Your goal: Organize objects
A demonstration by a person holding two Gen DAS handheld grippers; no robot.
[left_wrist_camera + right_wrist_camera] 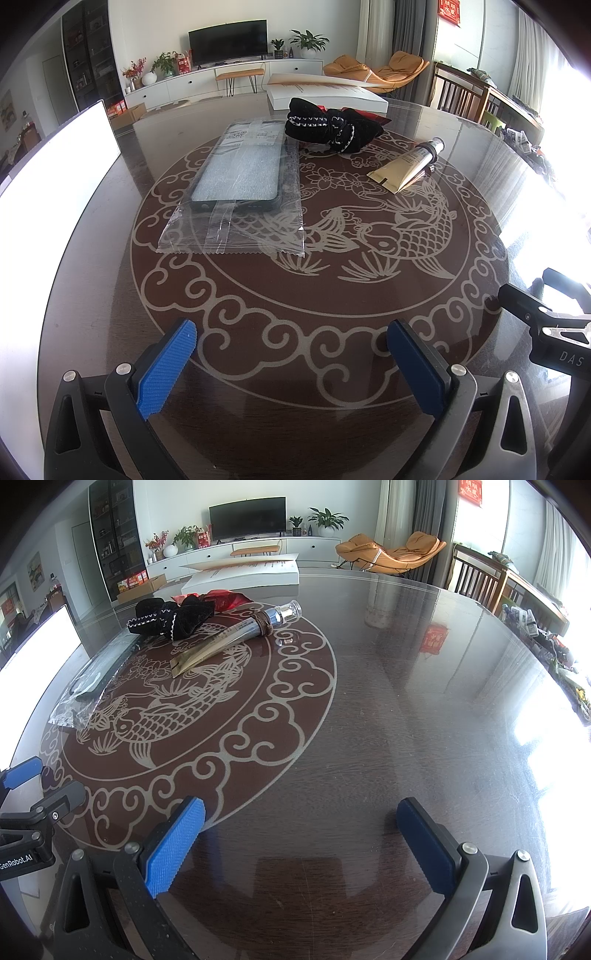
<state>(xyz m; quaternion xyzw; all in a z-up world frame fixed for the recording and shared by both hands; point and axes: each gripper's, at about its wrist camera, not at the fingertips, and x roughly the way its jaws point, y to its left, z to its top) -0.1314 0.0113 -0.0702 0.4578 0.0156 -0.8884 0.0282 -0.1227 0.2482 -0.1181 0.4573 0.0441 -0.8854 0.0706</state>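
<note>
Step in hand: I judge nothing is picked up yet; I am lining up the first reach across the glass table (92, 295).
Left gripper (291, 354): I hold it low over the near edge, jaws spread wide, nothing between the blue pads (166, 365).
Right gripper (301, 834): level with the left and just beside it, jaws likewise apart and empty, pointing at bare glass.
Phone case in its clear bag (240, 184): straight ahead of my left gripper and a little to its left, lying flat; from my right gripper (546, 325) it sits far off to the left.
Black fabric bundle (328, 127): beyond the case, ahead of the left gripper, resting partly on a red wrapper (225, 598).
Gold tube (236, 635): ahead and left of the right gripper, ahead and right of the left, clear cap pointing away.
White box (325, 96): farthest ahead, behind the bundle.
Doing it well: I would take the tube by its firm, round middle, and pinch the slippery bag at an edge.
</note>
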